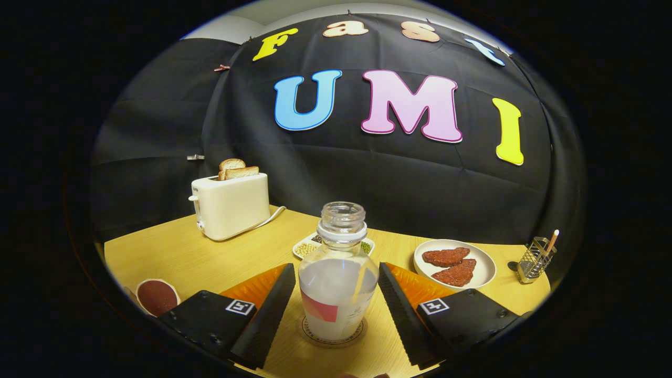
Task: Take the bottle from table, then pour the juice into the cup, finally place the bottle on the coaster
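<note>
Gripper view: claw [336, 310] spread wide, fingers either side of the juice bottle [338, 278], neither finger touching it, a gap showing on both sides. Bottle stands upright on a round coaster [333, 332] on the wooden desk [210, 262], right between the fingers. No cap on it, neck open, pale liquid up to about the shoulder, a straw-like streak inside. Cannot tell a cup for sure; a round reddish-brown item [156, 296] sits on the desk just outside the left finger, could be the cup seen from above, too distorted to say. Beyond the bottle: a small dish of beans [307, 248], a white plate [485, 265] with two reddish patties [454, 265], a wire holder [535, 260] beside the plate, a cream toaster [231, 205] with toast [237, 169] sticking up, well apart from the bottle.

Judgement: bottle looks already on the coaster, so this reads as either pre-grasp or just-released; cannot tell which.

Risks: open neck plus high liquid level means any knock from a finger tips or sloshes juice out. If the claw closes off-centre, one finger hits first and shoves the bottle off the coaster. Smooth rounded wall could slip under a light squeeze. Backing out crooked could clip the bottle with a fingertip.
</note>
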`<action>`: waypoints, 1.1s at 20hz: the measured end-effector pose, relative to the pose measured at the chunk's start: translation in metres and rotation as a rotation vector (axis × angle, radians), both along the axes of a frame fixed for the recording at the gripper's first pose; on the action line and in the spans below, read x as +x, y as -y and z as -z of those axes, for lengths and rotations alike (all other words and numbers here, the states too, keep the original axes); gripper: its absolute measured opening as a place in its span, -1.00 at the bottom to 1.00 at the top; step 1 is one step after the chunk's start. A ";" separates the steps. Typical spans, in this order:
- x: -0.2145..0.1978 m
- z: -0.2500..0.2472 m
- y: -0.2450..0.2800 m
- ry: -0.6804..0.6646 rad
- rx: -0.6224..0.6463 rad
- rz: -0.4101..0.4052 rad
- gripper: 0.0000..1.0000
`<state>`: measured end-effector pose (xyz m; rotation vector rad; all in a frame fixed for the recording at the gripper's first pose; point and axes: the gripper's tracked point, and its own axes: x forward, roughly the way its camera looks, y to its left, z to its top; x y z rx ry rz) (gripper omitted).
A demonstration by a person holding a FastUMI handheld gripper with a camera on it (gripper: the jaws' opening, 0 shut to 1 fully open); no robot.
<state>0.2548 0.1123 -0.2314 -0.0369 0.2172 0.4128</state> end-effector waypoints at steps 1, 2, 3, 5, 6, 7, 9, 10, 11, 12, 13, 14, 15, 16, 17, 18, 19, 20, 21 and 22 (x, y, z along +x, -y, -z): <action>-0.006 0.001 0.003 -0.014 -0.020 0.006 0.95; -0.013 0.001 0.008 -0.024 -0.042 0.014 0.95; -0.020 -0.003 0.010 -0.018 -0.056 0.010 0.95; -0.035 -0.019 0.013 0.015 -0.067 0.003 0.95; -0.041 -0.025 0.016 0.022 -0.068 0.003 0.95; -0.047 -0.032 0.018 0.031 -0.069 0.006 0.95; -0.054 -0.054 0.038 0.072 -0.103 0.062 0.95; -0.054 -0.071 0.039 0.095 -0.110 0.069 0.95; -0.061 -0.082 0.042 0.114 -0.114 0.062 0.95; -0.068 -0.090 0.046 0.128 -0.127 0.060 0.94; -0.073 -0.096 0.052 0.136 -0.143 0.061 0.94; -0.079 -0.103 0.058 0.138 -0.153 0.062 0.95; -0.084 -0.109 0.063 0.135 -0.155 0.057 0.95; -0.090 -0.114 0.067 0.125 -0.157 0.064 0.95; -0.094 -0.119 0.074 0.114 -0.155 0.075 0.95; -0.100 -0.127 0.081 0.116 -0.151 0.078 0.95; -0.104 -0.137 0.089 0.130 -0.153 0.090 0.95; -0.110 -0.146 0.098 0.143 -0.153 0.101 0.95; -0.115 -0.155 0.104 0.153 -0.148 0.105 0.94; -0.121 -0.162 0.110 0.160 -0.138 0.111 0.95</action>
